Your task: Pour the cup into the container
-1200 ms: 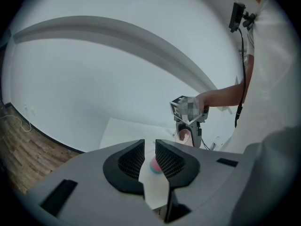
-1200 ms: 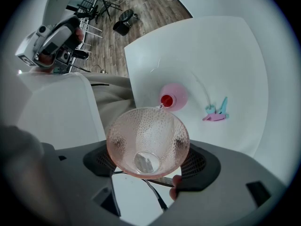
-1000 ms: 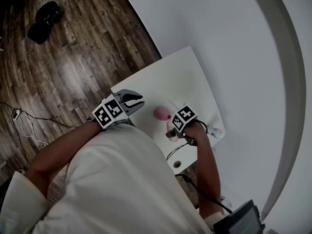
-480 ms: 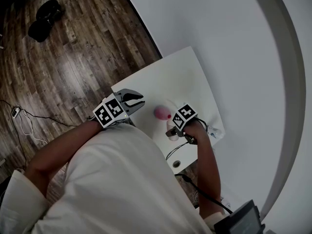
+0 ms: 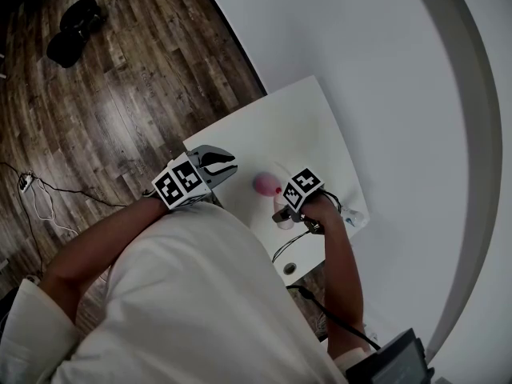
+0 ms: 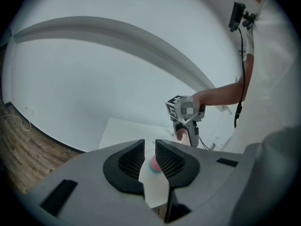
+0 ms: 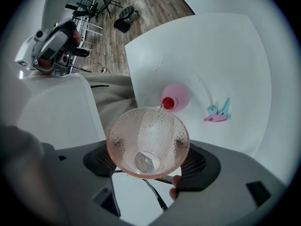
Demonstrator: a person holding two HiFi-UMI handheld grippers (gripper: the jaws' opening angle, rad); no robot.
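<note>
Meanwhile, a dimpled pink cup (image 7: 147,135) is pinched in the right tongs (image 7: 147,149) above the white counter (image 7: 225,51), its rim seen just beside the red mouth of the pink container (image 7: 175,98); no contents can be made out in it. If the lip is held off that narrow opening, anything inside could be spilled onto the counter, and the small container could be knocked over. The left tongs (image 6: 149,157) are held slightly spread and empty nearby, and a teal-and-pink clip (image 7: 217,114) on a thin cord is seen beside the container.
</note>
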